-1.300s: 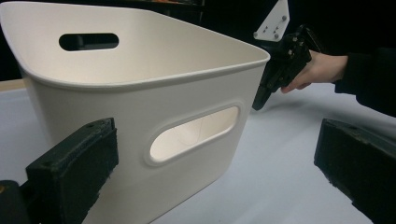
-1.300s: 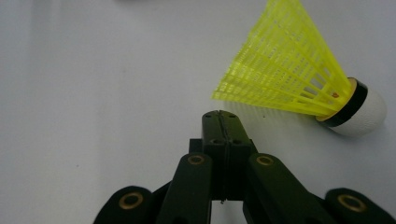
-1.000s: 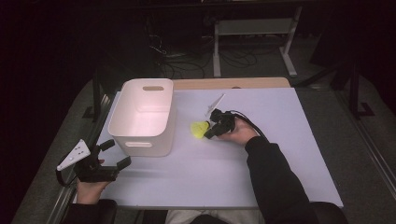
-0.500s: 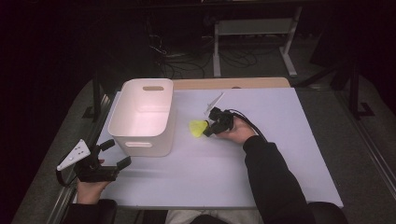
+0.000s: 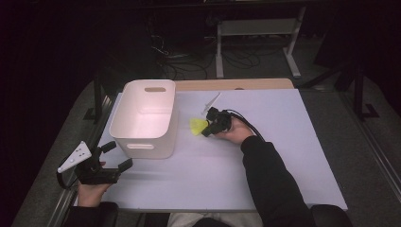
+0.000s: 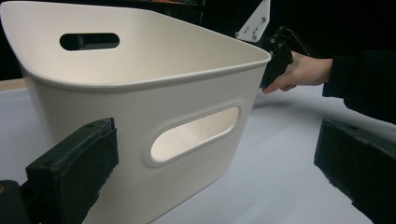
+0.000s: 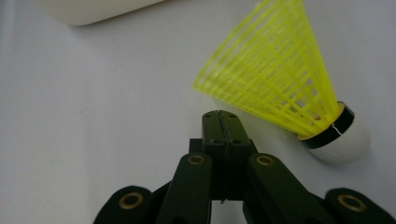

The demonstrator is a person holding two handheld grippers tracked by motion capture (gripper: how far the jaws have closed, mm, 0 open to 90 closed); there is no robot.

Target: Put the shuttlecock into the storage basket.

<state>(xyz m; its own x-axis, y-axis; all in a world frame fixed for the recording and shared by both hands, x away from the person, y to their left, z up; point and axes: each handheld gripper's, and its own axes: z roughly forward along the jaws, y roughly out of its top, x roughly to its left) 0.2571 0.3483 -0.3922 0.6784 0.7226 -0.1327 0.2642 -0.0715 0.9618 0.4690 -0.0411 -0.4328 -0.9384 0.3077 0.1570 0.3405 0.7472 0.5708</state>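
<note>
Basically, early stage: shuttlecock (image 7: 285, 88) was seen lying on table (image 5: 283, 156), just beside bin (image 5: 146, 118), not yet in it. Right gripper (image 7: 220, 122) was found pressed shut on nothing, tips just beside shuttle skirt; grasp judged not made. Left gripper (image 6: 215, 154) was held wide open near bin's near wall, idle. Bin looked empty. Left: grasp, lift, drop in bin.

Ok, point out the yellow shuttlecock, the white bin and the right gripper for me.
yellow shuttlecock (image 7: 275, 79), right gripper view, on its mesh skirt.
white bin (image 5: 124, 113), high view, on its left rim.
right gripper (image 7: 222, 122), right gripper view, at its closed jaw tips.
</note>
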